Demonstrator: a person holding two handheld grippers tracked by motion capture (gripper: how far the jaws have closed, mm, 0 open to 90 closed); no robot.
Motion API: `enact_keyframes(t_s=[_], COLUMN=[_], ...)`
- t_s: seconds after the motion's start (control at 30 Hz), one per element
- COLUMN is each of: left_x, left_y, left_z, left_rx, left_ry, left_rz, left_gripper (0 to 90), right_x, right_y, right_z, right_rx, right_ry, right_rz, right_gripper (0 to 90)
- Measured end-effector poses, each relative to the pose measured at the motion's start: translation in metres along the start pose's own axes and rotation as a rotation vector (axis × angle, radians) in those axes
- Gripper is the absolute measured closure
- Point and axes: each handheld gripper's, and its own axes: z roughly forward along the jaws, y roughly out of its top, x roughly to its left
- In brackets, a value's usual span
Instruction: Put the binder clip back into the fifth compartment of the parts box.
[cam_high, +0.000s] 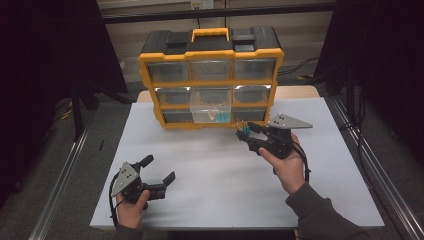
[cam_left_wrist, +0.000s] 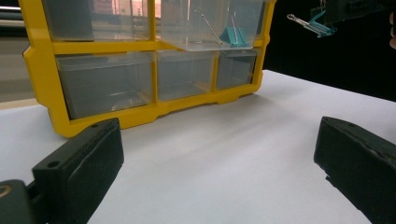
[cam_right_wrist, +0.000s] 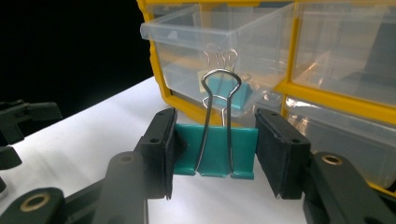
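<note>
While the right gripper (cam_right_wrist: 214, 154) holds a teal clip (cam_right_wrist: 215, 150) up near the organizer (cam_high: 210, 77), here is the state:

Organizer: yellow-framed, black top with a yellow handle (cam_high: 210, 33), standing upright at the far side of the white table (cam_high: 220, 185); three rows of clear drawers.
Open drawer: the middle drawer (cam_high: 211, 111) of the middle row is pulled out toward the person.
Drawer contents: more clips (cam_left_wrist: 233, 35) lie inside, at least one teal, wire handles up; exact count cannot be told.
Other drawers: pushed in; contents too dim to make out.
Clip: teal binder clip with silver wire handles, off the table, just in front of the open drawer and to its right in the high view.
Clip vs right gripper: sits between the two pads, one pad on each side of the teal body, wire handles pointing up and away from the hand.
Right gripper: clamped on the clip.
Left gripper (cam_high: 157, 170): jaws wide apart, nothing between them, low over the near-left of the table, well apart from the clip and organizer.
</note>
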Motion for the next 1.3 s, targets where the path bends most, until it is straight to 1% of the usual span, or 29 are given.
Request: enact_keyframes(t_s=[0.03, 0.07, 0.1, 0.13, 0.37, 0.5, 0.57, 0.6, 0.63, 0.67, 0.7, 0.77, 0.8, 0.83, 0.87, 0.9, 0.93, 0.97, 1.0, 1.07, 1.1, 1.13, 1.2, 1.3], left_x=[-0.001, 0.0, 0.0, 0.0, 0.0, 0.0, -0.001, 0.0, 0.0, -0.001, 0.0, -0.001, 0.0, -0.001, 0.001, 0.0, -0.001, -0.001, 0.0, 0.0, 0.0, -0.001, -0.001, -0.001], left_y=[0.0, 0.0, 0.0, 0.0, 0.0, 0.0, 0.0, 0.0, 0.0, 0.0, 0.0, 0.001, 0.001, 0.001, 0.001, 0.001, 0.001, 0.001, 0.001, 0.001, 0.001, 0.001, 0.001, 0.0], left_z=[0.001, 0.001, 0.001, 0.001, 0.001, 0.001, 0.001, 0.001, 0.001, 0.001, 0.001, 0.001, 0.0, 0.001, 0.0, 0.0, 0.001, 0.001, 0.0, 0.001, 0.001, 0.001, 0.001, 0.002], left_rx=[-0.014, -0.004, -0.003, -0.003, -0.004, -0.003, -0.007, 0.001, 0.002, -0.001, 0.002, 0.002, 0.01, -0.002, 0.007, 0.007, -0.007, -0.01, -0.009, -0.01, -0.007, -0.011, 0.0, -0.001], left_ry=[0.013, 0.009, 0.008, 0.008, 0.007, 0.008, 0.006, 0.012, 0.013, 0.013, 0.011, 0.001, 0.005, -0.002, -0.004, -0.004, 0.0, 0.007, 0.006, 0.007, 0.015, 0.008, -0.003, -0.013], left_rz=[-0.02, 0.004, 0.0, -0.001, -0.002, 0.008, 0.0, 0.008, 0.01, 0.005, 0.01, 0.013, 0.024, 0.009, 0.024, 0.024, 0.003, 0.003, 0.002, 0.001, 0.003, -0.007, 0.005, 0.002], left_gripper=[1.5, 1.6, 1.6, 1.6, 1.6, 1.6, 1.6, 1.6, 1.6, 1.6, 1.6, 1.5, 1.5, 1.5, 1.5, 1.5, 1.5, 1.5, 1.5, 1.5, 1.5, 1.5, 1.5, 1.5], right_x=[0.0, 0.0, 0.0, 0.001, -0.001, -0.002, -0.002, -0.002, -0.002, -0.002, -0.002, -0.002, -0.002, -0.002, -0.003, -0.002, -0.003, -0.003, -0.003, -0.004, -0.005, -0.005, -0.006, -0.005], right_y=[0.002, 0.003, 0.006, 0.008, 0.026, 0.034, 0.039, 0.041, 0.043, 0.046, 0.048, 0.052, 0.054, 0.055, 0.056, 0.058, 0.06, 0.061, 0.063, 0.066, 0.067, 0.068, 0.07, 0.073], right_z=[0.0, -0.001, -0.001, -0.002, -0.007, -0.008, -0.009, -0.009, -0.009, -0.009, -0.009, -0.008, -0.007, -0.006, -0.006, -0.005, -0.004, -0.003, -0.002, -0.001, 0.0, 0.001, 0.004, 0.008], right_rx=[-0.008, -0.011, -0.015, -0.022, -0.046, -0.063, -0.072, -0.076, -0.084, -0.089, -0.091, -0.097, -0.102, -0.102, -0.1, -0.102, -0.102, -0.108, -0.109, -0.115, -0.119, -0.12, -0.12, -0.124], right_ry=[-0.004, -0.003, -0.001, -0.009, -0.011, -0.013, -0.013, -0.014, -0.012, -0.013, -0.017, -0.02, -0.017, -0.016, -0.017, -0.023, -0.023, -0.022, -0.024, -0.027, -0.033, -0.034, -0.032, -0.038], right_rz=[0.004, 0.003, 0.005, 0.011, -0.003, -0.012, -0.01, -0.015, -0.02, -0.022, -0.023, -0.029, -0.025, -0.026, -0.028, -0.03, -0.032, -0.028, -0.034, -0.03, -0.029, -0.028, -0.034, -0.043], right_gripper=[50.5, 50.4, 50.4, 50.4, 50.5, 50.5, 50.4, 50.5, 50.4, 50.4, 50.4, 50.4, 50.4, 50.4, 50.4, 50.4, 50.4, 50.4, 50.5, 50.5, 50.4, 50.5, 50.4, 50.4])
